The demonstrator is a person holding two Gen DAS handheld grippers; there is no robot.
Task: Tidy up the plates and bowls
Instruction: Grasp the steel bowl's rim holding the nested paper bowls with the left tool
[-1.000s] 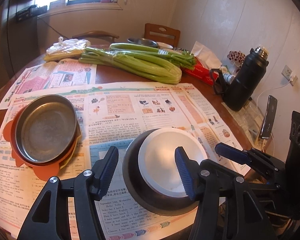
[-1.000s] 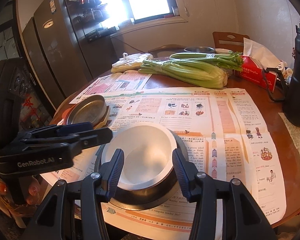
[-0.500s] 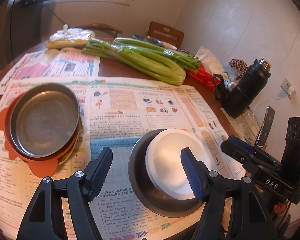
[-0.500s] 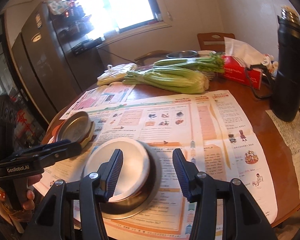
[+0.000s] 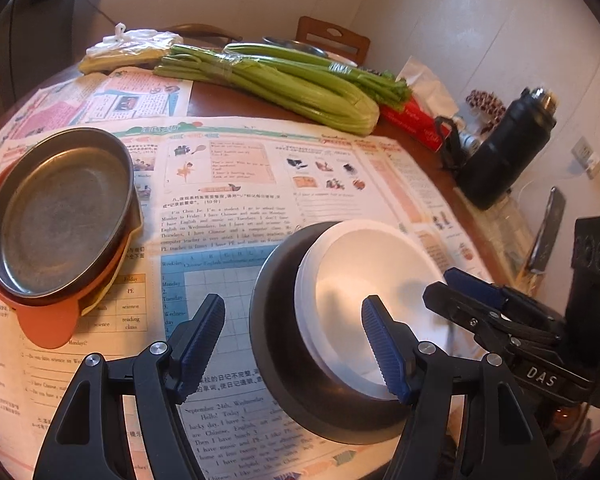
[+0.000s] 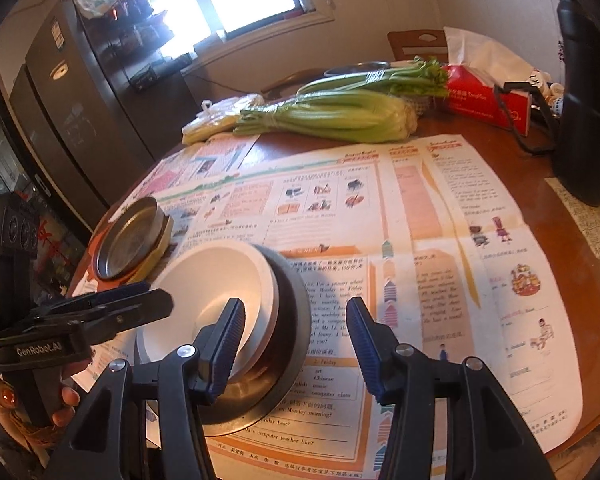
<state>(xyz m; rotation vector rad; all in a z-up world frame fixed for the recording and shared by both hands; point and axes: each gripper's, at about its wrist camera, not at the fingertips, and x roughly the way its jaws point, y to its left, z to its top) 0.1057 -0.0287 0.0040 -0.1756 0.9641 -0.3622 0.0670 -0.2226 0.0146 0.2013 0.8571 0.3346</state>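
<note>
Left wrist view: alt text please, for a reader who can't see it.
The open left gripper straddles the near-left rim of a white bowl nested in a dark bowl on a newspaper-covered table, with the right gripper at the bowl's right edge. A metal plate tops a stack at left; celery lies behind.

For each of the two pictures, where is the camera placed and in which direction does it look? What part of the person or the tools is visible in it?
Left wrist view: sits on the left gripper, looks down across the table toward the wall; its own open fingers and the right gripper show.
Right wrist view: sits on the right gripper, looks toward the window and fridge; its own fingers, the left gripper and a hand show.
Shared: white bowl, metal plate, celery.
</note>
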